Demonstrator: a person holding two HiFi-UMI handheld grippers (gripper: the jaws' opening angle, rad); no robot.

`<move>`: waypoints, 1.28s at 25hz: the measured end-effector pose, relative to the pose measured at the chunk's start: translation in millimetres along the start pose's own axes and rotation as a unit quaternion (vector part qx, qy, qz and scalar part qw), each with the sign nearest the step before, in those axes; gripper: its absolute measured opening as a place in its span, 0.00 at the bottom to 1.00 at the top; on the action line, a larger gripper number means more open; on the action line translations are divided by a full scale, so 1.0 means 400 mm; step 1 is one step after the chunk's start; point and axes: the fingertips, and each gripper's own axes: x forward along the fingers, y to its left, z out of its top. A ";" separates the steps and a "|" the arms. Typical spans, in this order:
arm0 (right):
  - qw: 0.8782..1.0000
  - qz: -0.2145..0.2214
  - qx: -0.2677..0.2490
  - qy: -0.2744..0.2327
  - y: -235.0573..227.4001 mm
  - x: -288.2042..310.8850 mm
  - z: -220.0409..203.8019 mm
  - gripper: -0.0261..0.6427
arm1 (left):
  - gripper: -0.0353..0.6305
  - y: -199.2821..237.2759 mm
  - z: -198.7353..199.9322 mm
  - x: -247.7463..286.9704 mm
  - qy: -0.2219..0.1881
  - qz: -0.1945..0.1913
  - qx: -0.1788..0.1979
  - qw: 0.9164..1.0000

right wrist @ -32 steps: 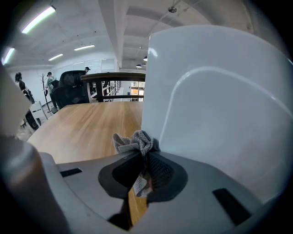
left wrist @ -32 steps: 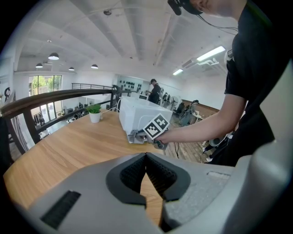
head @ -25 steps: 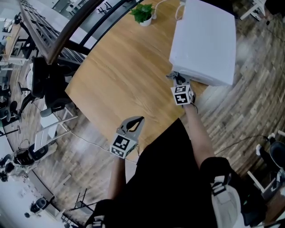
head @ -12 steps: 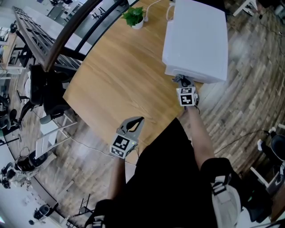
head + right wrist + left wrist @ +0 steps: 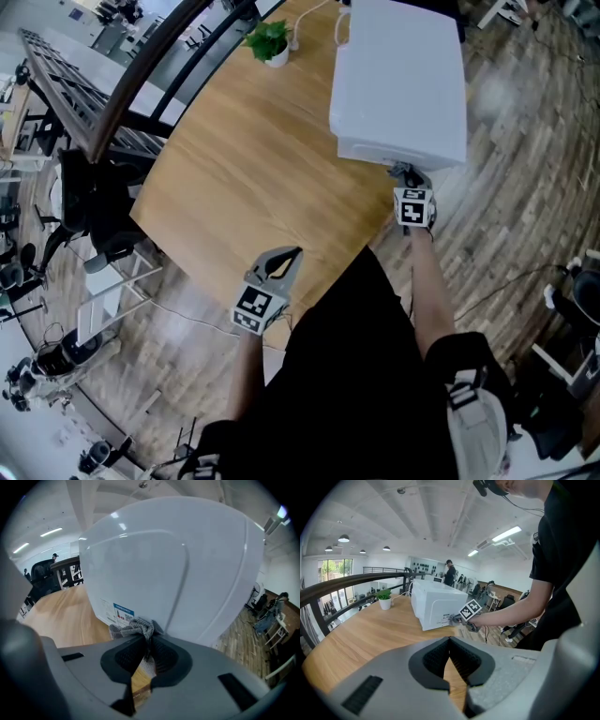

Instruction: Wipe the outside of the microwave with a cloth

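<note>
A white microwave (image 5: 398, 80) stands at the wooden table's (image 5: 244, 178) right end; it also fills the right gripper view (image 5: 178, 569) and shows mid-distance in the left gripper view (image 5: 433, 606). My right gripper (image 5: 405, 173) (image 5: 149, 641) is shut on a grey cloth (image 5: 133, 627), which is pressed against the microwave's lower front face beside a label. The left gripper (image 5: 286, 258) (image 5: 450, 641) hovers over the table's near edge, jaws closed together with nothing between them.
A small potted plant (image 5: 269, 42) and a white cable sit at the table's far end. A dark railing (image 5: 141, 75) runs along the left side. Black chairs (image 5: 89, 202) stand on the wood floor to the left. A person stands far back in the room (image 5: 450, 571).
My right gripper with the cloth has slid rightward along the microwave's front face, toward its right corner. The left gripper has stayed put.
</note>
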 end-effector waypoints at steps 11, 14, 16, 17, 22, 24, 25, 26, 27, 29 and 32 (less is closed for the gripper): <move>0.998 -0.061 0.026 0.011 -0.184 -0.043 -0.058 0.10 | 0.05 -0.016 0.011 0.023 -0.001 -0.016 0.009 1.000; 0.997 -0.072 0.033 0.012 -0.216 -0.049 -0.066 0.10 | 0.05 -0.018 0.012 0.025 0.001 -0.018 0.008 1.000; 0.996 -0.077 0.034 0.009 -0.228 -0.053 -0.064 0.10 | 0.05 -0.018 0.011 0.024 0.001 -0.018 0.007 1.000; 0.996 -0.078 0.034 0.013 -0.231 -0.054 -0.068 0.10 | 0.05 -0.018 0.011 0.023 0.001 -0.018 0.007 1.000; 0.996 -0.076 0.033 0.012 -0.232 -0.042 -0.072 0.09 | 0.05 -0.019 0.014 0.026 0.001 -0.017 0.007 1.000; 0.996 -0.075 0.035 0.029 -0.234 -0.031 -0.095 0.09 | 0.05 -0.021 0.015 0.028 0.001 -0.018 0.007 1.000; 0.996 -0.076 0.035 0.038 -0.235 -0.026 -0.108 0.09 | 0.05 -0.022 0.014 0.028 0.001 -0.018 0.007 1.000; 0.996 -0.075 0.033 0.043 -0.235 -0.021 -0.114 0.09 | 0.05 -0.022 0.011 0.028 0.003 -0.017 0.006 1.000; 0.996 -0.074 0.031 0.042 -0.235 -0.015 -0.115 0.09 | 0.05 -0.022 0.008 0.028 0.005 -0.016 0.005 1.000; 0.997 -0.070 0.021 0.034 -0.230 -0.002 -0.108 0.09 | 0.05 -0.019 0.003 0.028 0.007 -0.015 0.003 1.000; 0.996 -0.071 0.001 0.055 -0.228 0.017 -0.134 0.09 | 0.05 -0.012 0.006 0.031 0.009 -0.013 0.002 1.000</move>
